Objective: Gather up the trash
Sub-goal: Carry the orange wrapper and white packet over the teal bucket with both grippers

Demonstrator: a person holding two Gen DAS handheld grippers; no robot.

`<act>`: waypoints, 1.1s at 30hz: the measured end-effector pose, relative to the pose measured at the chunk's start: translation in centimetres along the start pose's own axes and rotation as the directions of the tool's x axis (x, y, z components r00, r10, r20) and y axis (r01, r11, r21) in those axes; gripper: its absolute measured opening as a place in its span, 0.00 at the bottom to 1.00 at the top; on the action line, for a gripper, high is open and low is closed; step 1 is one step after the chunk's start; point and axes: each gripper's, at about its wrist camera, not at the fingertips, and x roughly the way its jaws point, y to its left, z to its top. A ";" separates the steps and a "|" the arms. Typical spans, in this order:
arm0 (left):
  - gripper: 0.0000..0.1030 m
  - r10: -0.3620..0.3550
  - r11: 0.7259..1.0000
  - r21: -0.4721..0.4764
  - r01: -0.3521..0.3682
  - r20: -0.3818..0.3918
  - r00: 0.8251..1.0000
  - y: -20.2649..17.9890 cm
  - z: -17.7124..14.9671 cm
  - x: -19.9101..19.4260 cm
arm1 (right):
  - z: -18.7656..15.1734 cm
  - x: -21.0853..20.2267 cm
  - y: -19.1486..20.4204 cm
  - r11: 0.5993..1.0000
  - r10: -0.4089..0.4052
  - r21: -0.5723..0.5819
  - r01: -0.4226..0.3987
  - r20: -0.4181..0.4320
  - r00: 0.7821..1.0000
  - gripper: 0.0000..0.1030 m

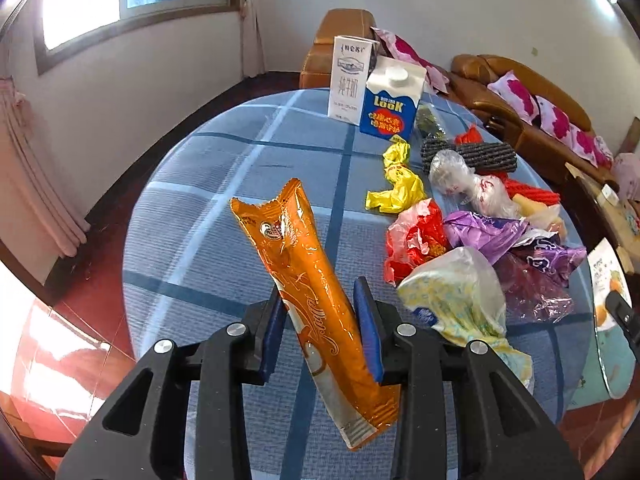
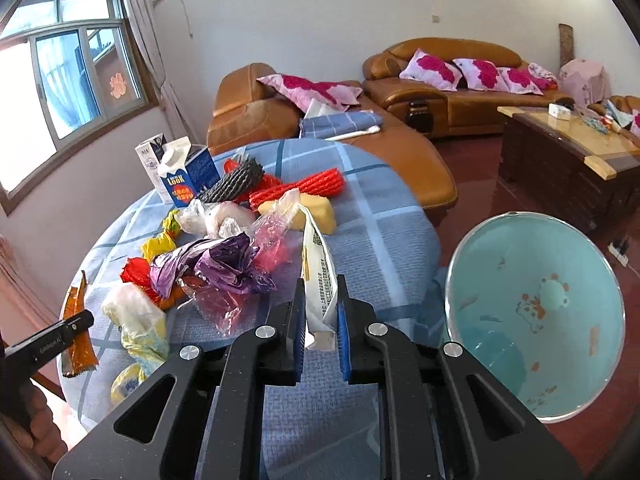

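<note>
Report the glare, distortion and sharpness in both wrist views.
Left wrist view: window blown out white, glare patches on the red floor, specular shine on the orange wrapper; strong fisheye bending of the table edge. Right wrist view: evener light, window less washed out, blue basin rim glinting; same barrel distortion, dark corners; both sharp.
</note>
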 end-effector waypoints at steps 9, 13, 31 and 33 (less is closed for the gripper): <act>0.20 -0.040 0.997 0.065 0.036 0.074 0.996 -2.4 -0.2 -2.7 | -0.5 -2.7 -1.6 1.000 -0.028 0.006 0.027 0.058 0.998 0.14; 0.18 -0.103 0.994 0.038 0.100 0.066 0.993 -1.9 -0.2 -3.1 | -0.7 -3.6 -2.6 0.999 -0.037 0.031 0.034 0.069 0.997 0.14; 0.16 -0.159 0.975 0.171 0.140 0.105 0.982 -7.3 -0.5 -5.2 | -1.1 -5.1 -5.1 0.993 -0.102 0.067 0.096 0.095 0.990 0.14; 0.16 -0.187 0.966 0.201 0.165 0.099 0.977 -8.8 -0.6 -5.5 | -1.2 -5.7 -5.8 0.991 -0.122 0.072 0.115 0.102 0.987 0.14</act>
